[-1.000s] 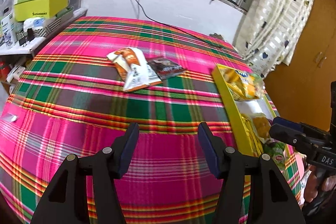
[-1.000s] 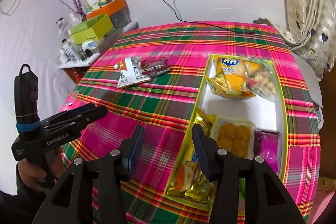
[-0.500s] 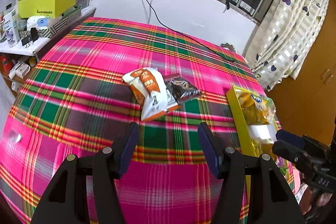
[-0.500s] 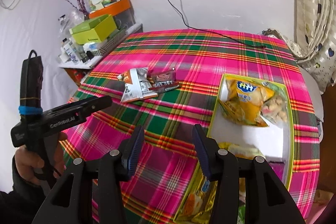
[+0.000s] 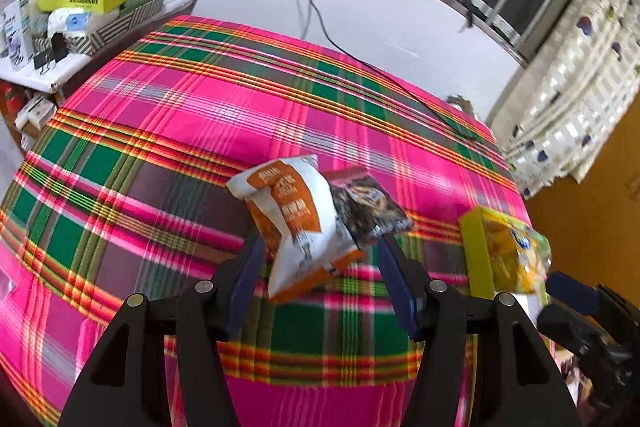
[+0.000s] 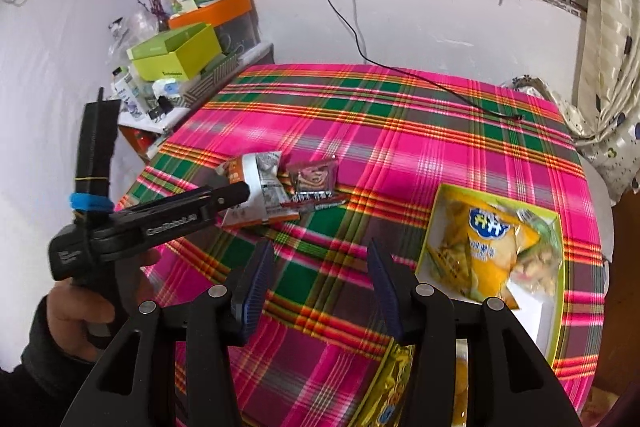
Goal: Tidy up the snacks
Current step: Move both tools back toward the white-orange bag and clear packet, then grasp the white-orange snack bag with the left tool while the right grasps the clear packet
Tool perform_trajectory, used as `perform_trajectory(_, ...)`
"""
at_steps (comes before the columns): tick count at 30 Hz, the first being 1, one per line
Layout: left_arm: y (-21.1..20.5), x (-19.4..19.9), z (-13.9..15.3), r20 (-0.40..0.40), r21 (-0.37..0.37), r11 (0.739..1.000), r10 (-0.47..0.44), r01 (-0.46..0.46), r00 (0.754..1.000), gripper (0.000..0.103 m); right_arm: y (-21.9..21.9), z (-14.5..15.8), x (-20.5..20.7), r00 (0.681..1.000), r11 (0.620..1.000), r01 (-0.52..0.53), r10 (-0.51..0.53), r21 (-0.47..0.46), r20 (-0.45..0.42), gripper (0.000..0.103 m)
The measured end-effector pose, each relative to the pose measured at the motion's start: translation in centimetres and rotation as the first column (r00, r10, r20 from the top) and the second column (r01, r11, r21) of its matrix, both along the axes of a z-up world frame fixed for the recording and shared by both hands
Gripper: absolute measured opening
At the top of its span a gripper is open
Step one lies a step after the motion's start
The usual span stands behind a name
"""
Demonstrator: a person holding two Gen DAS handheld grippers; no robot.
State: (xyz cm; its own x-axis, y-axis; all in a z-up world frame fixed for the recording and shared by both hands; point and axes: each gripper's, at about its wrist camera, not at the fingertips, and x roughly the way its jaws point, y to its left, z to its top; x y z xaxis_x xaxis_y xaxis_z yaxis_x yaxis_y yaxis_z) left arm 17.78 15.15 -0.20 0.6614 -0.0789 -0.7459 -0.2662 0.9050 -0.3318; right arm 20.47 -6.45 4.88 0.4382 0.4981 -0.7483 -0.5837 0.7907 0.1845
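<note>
Left gripper [image 5: 320, 283] advanced to orange-white snack bag [image 5: 298, 223], jaws released | risk: adjacent dark packet [image 5: 366, 207] pinched too

Two loose snack packets on the plaid tablecloth [image 6: 400, 131]: one white-and-orange foil bag [image 5: 296, 223], one dark brown flat pouch [image 5: 366, 207]. One yellow-green cardboard tray [image 6: 434, 227] holding one yellow crisp bag [image 6: 480, 247]; further packets cut off. Two grippers.

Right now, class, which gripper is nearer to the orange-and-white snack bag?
Left. The left gripper has its open fingers either side of the orange-and-white snack bag; the right gripper hangs nearer the yellow tray.
</note>
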Motion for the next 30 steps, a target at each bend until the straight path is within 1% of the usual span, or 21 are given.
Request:
perform_trajectory(6, -0.2, 1.5, -1.3, 0.02, -0.005, 1.0, 0.021, -0.021, 1.0, 0.059, 0.5, -0.8, 1.0, 1.0, 1.0, 0.003, -0.003, -0.016, -0.012, 0.047)
perform_trajectory(11, 0.1, 2.4, -2.4, 0.015, 0.002, 0.999, 0.047, -0.047, 0.999, 0.059, 1.1, -1.3, 1.8, 1.0, 0.999, 0.0, -0.001, -0.036, -0.016, 0.047)
perform_trajectory(15, 0.5, 2.8, -3.6, -0.026, 0.029, 0.998, 0.058, -0.057, 0.998, 0.059, 1.8, -1.4, 2.5, 1.0, 0.999, 0.004, -0.004, -0.049, -0.011, 0.047)
perform_trajectory(17, 0.7, 2.8, -4.0, -0.028, 0.019, 0.999, 0.044, -0.044, 0.999, 0.059, 2.3, -1.5, 3.0, 1.0, 0.998, -0.003, 0.002, -0.059, -0.008, 0.047)
perform_trajectory(19, 0.6, 2.5, -3.9, -0.016, 0.049, 0.998, 0.042, -0.041, 0.999, 0.059, 3.1, -1.7, 3.6, 1.0, 0.997, -0.015, 0.015, -0.072, -0.006, 0.047)
perform_trajectory(21, 0.3, 2.3, -3.5, 0.001, 0.094, 0.995, 0.039, -0.039, 0.999, 0.051, 3.7, -1.9, 4.2, 1.0, 0.996, -0.026, 0.026, -0.082, -0.007, 0.047)
perform_trajectory(28, 0.7, 1.9, -3.0, 0.021, 0.101, 0.994, 0.036, -0.038, 0.999, 0.042, 6.5, -3.2, 6.8, 0.997, 0.99, -0.077, 0.075, -0.117, -0.02, 0.047)
perform_trajectory(30, 0.8, 1.8, -2.8, 0.024, 0.107, 0.994, 0.033, -0.035, 0.999, 0.04, 7.5, -3.7, 7.4, 0.994, 0.987, -0.107, 0.102, -0.122, -0.042, 0.047)
